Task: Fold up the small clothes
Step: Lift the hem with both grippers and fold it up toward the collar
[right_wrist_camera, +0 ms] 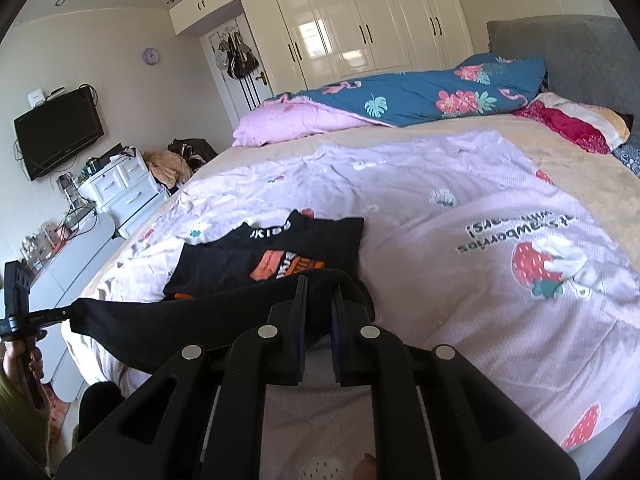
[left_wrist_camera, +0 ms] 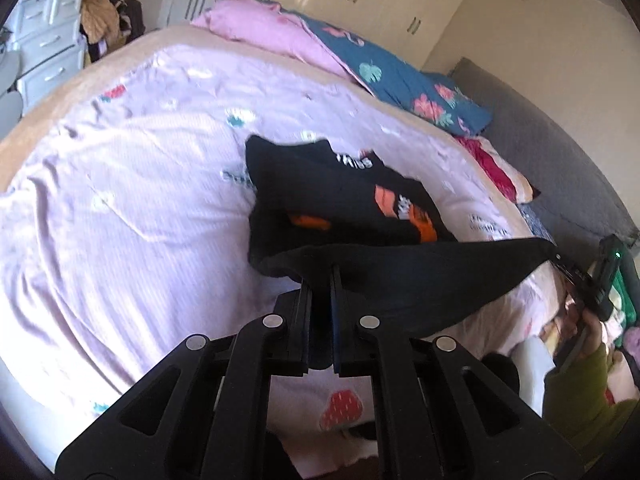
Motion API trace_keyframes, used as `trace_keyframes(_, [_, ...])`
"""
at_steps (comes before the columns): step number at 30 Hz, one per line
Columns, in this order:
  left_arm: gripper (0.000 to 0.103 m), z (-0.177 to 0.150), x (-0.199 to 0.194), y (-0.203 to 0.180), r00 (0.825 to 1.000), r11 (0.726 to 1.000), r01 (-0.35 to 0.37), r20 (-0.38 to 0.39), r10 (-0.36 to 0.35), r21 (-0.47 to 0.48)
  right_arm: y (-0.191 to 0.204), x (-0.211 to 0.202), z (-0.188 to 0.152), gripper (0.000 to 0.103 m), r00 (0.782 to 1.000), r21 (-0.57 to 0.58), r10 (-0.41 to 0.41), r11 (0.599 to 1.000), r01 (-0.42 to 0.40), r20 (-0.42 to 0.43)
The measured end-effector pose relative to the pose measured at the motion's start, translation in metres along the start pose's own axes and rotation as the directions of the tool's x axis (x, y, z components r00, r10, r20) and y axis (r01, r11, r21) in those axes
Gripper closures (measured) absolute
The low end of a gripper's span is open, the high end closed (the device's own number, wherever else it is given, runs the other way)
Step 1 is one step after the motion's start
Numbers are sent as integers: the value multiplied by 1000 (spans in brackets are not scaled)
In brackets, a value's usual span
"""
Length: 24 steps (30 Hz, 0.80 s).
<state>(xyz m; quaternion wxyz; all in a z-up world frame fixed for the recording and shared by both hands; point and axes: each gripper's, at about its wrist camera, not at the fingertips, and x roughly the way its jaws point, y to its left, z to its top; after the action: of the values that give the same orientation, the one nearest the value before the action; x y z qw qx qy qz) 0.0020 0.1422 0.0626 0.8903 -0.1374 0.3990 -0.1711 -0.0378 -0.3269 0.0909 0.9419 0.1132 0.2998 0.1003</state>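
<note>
A small black garment (left_wrist_camera: 344, 196) (right_wrist_camera: 280, 248) with an orange print lies on the pink strawberry sheet (left_wrist_camera: 140, 184) (right_wrist_camera: 440, 208) of the bed. Its near edge is lifted off the sheet and stretched taut between both grippers. My left gripper (left_wrist_camera: 320, 276) is shut on one end of that edge; in the right wrist view the left gripper (right_wrist_camera: 66, 314) appears at the far left, pinching the corner. My right gripper (right_wrist_camera: 320, 292) is shut on the other end, and the right gripper (left_wrist_camera: 558, 258) shows at the right edge of the left wrist view, held by a hand in a green sleeve.
A rolled blue and pink duvet (right_wrist_camera: 400, 100) lies along the far side of the bed, with a red pillow (right_wrist_camera: 568, 124) by the grey headboard (right_wrist_camera: 560, 56). White drawers (right_wrist_camera: 120, 188) with a heap of clothes stand left of the bed. Cream wardrobes (right_wrist_camera: 360, 28) line the back wall.
</note>
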Motion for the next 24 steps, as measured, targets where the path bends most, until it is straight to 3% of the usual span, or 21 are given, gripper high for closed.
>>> trace_keyframes(13, [101,44,2,-3,994,1000,-12,105,13,-19,4,11,32,94,999,19,-25,1000,24,45])
trace_keyframes(24, [101,68,18,-2,990,999,-28,139,34,-42,3,32,48,94,997,44,-62,997,60,38])
